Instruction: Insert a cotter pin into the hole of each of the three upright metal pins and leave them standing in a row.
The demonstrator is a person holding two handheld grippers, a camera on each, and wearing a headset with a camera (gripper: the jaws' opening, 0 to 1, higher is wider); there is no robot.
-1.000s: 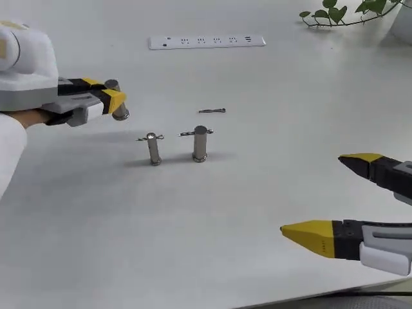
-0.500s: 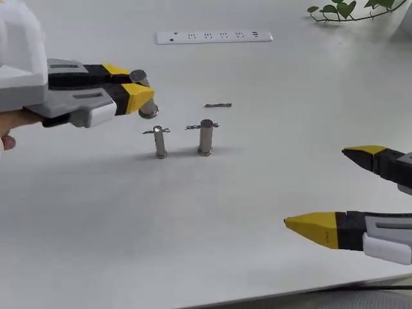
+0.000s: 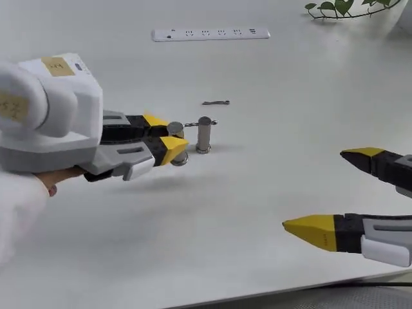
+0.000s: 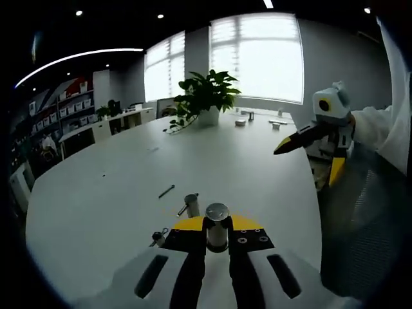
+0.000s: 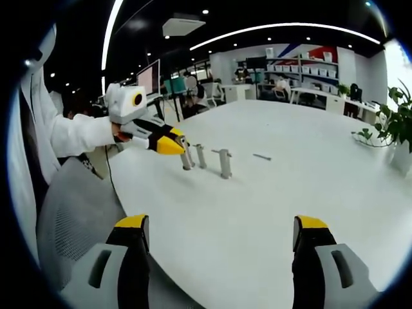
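Note:
My left gripper [image 3: 172, 136] is shut on a bare upright metal pin [image 3: 178, 147], whose foot is at or just above the white table [image 3: 225, 212]. To its right stands a thicker pin [image 3: 204, 134] with a cotter pin through its head. In the left gripper view the held pin [image 4: 217, 226] sits between the jaws, with the thicker pin [image 4: 191, 205] and a thin pin [image 4: 158, 237] carrying a cotter pin beyond. A loose cotter pin [image 3: 215, 102] lies farther back. My right gripper [image 3: 328, 192] stays open and holds nothing at the front right; its own view shows the three pins [image 5: 201, 156] in a row.
A white power strip [image 3: 211, 33] lies at the far edge of the table, and plant leaves [image 3: 341, 8] reach in at the back right corner. A grey mesh chair [image 5: 71, 225] stands beside the table in the right gripper view.
My left gripper has carried the bare pin from the back left forward and right, down beside the two standing pins, now covering the thin one in the head view. The right gripper has hardly moved.

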